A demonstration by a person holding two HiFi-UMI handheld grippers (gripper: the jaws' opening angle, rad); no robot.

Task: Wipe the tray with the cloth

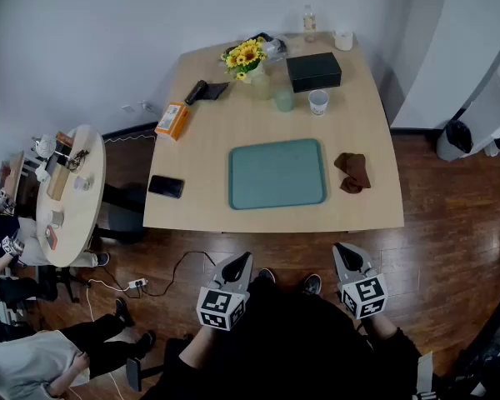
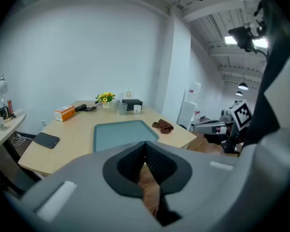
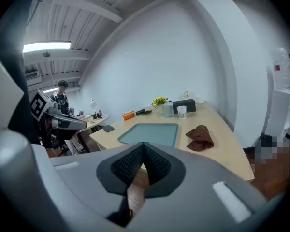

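Note:
A teal tray (image 1: 277, 173) lies empty near the front edge of the wooden table (image 1: 208, 148). A crumpled brown cloth (image 1: 352, 172) rests on the table just right of the tray. My left gripper (image 1: 242, 259) and right gripper (image 1: 340, 248) hang over the floor in front of the table, short of its edge, both shut with nothing between the jaws. In the left gripper view the tray (image 2: 121, 133) and cloth (image 2: 163, 125) lie ahead, beyond the shut left gripper (image 2: 145, 143). The right gripper view shows tray (image 3: 150, 133) and cloth (image 3: 199, 137) past the shut right gripper (image 3: 144, 145).
At the table's back stand a yellow-flower vase (image 1: 248, 65), a black box (image 1: 313, 71), a paper cup (image 1: 318, 102), a glass (image 1: 283, 98) and a bottle (image 1: 309, 22). An orange box (image 1: 172, 121) and a black phone (image 1: 166, 187) lie left. A round side table (image 1: 71, 194) and seated people are at far left.

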